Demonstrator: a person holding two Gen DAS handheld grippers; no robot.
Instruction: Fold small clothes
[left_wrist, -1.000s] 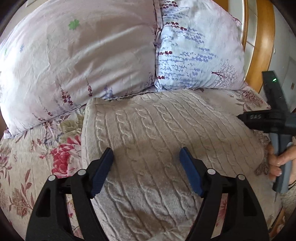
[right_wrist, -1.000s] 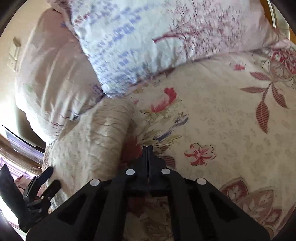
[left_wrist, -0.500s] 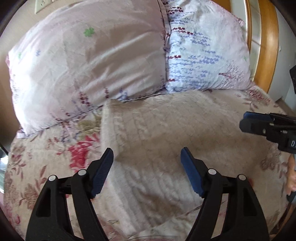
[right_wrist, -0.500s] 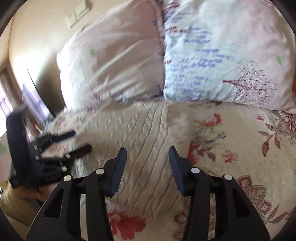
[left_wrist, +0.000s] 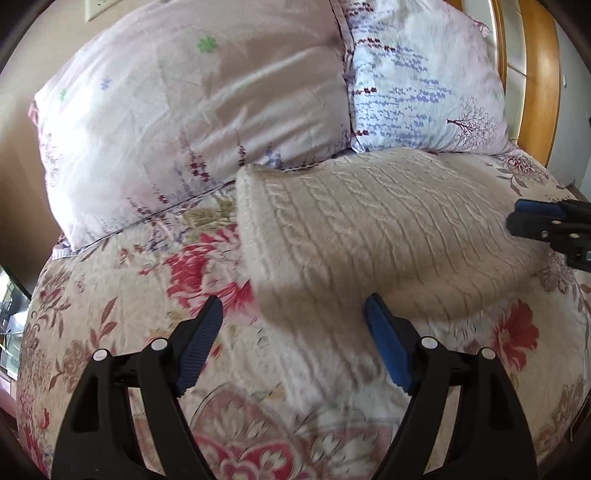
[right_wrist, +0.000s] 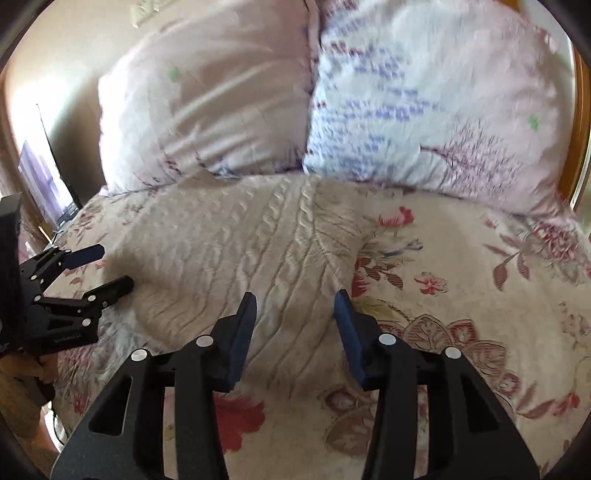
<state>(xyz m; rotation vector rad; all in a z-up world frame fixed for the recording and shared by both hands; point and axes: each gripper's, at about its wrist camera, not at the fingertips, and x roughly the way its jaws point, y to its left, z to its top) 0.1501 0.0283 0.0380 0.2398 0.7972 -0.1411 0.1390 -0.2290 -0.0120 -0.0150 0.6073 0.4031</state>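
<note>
A cream cable-knit sweater lies folded on the flowered bedspread, just below the pillows; it also shows in the right wrist view. My left gripper is open and empty, held above the sweater's near left corner. My right gripper is open and empty, held above the sweater's near right part. The left gripper also shows at the left edge of the right wrist view, and the right gripper at the right edge of the left wrist view.
Two patterned pillows lean against a wooden headboard behind the sweater. A wall switch is above them. A dark screen stands beside the bed at the left.
The right gripper opened from shut and swung to face the sweater. Both grippers pulled back and up from the sweater; the left one stayed open.
</note>
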